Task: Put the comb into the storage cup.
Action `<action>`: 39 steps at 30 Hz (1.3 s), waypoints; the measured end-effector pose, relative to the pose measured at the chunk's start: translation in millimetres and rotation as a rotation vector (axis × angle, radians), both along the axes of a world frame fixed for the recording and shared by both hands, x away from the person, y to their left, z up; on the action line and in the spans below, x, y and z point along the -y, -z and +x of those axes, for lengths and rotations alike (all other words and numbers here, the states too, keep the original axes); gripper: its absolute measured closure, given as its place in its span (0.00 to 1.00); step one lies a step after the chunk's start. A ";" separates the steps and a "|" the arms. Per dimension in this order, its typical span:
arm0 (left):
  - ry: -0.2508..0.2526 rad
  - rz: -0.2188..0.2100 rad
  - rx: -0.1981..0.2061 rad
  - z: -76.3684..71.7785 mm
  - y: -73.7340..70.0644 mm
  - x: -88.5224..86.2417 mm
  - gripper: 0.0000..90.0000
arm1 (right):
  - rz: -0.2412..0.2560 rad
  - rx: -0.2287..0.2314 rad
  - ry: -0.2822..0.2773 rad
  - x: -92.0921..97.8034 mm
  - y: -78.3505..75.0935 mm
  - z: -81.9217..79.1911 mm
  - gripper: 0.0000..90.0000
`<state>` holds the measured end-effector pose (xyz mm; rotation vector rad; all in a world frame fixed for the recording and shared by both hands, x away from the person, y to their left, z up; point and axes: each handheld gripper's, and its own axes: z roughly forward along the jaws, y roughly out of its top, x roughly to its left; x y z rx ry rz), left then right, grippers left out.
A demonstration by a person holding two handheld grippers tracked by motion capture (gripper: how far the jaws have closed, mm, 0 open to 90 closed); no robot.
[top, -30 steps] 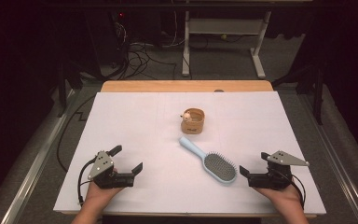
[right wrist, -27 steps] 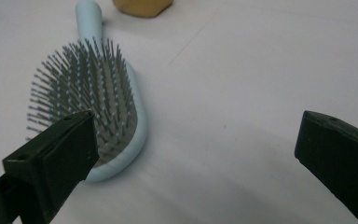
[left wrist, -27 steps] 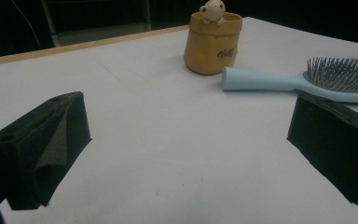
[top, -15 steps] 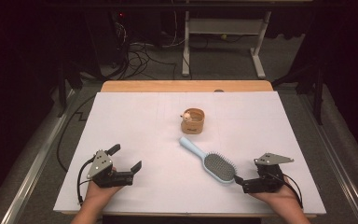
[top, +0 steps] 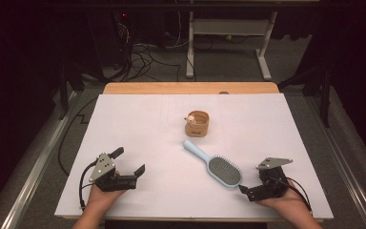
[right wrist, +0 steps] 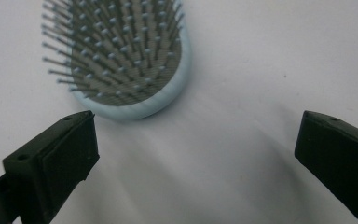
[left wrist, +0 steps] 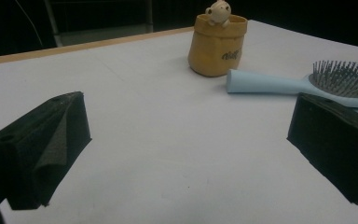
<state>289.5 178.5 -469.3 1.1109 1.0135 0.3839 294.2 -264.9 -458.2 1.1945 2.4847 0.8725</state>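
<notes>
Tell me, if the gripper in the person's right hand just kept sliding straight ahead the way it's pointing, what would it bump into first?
Most likely the hairbrush. The right gripper is open and its own view looks at the brush's bristled head just ahead, slightly toward one jaw. Depth is hard to judge, so that jaw might clip the head's rim.

We see a pale blue plastic hairbrush (top: 213, 163) with a grey bristle pad, a mustard-yellow pot (top: 198, 124) (dark lettering on its side), white table sheet (top: 138, 124).

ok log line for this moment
left gripper open, idle | right gripper open beside light blue plastic hairbrush head | tan pouch-shaped holder untouched
</notes>
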 end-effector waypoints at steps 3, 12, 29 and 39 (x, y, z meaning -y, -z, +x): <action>0.001 -0.010 0.001 0.5 0.0 0.7 0.00 | -0.022 -0.016 -0.024 -2.6 -0.4 0.2 0.00; 0.011 -0.010 -0.003 -0.1 0.0 0.5 0.00 | -0.102 -0.052 -0.087 -14.5 -3.6 1.5 0.00; 0.026 -0.008 -0.002 -1.7 0.5 2.1 0.00 | -0.152 -0.101 -0.160 -37.6 -11.3 10.0 0.00; 0.029 -0.003 -0.001 -1.3 1.1 3.2 0.00 | -0.179 -0.109 -0.179 -51.7 -18.0 23.5 0.00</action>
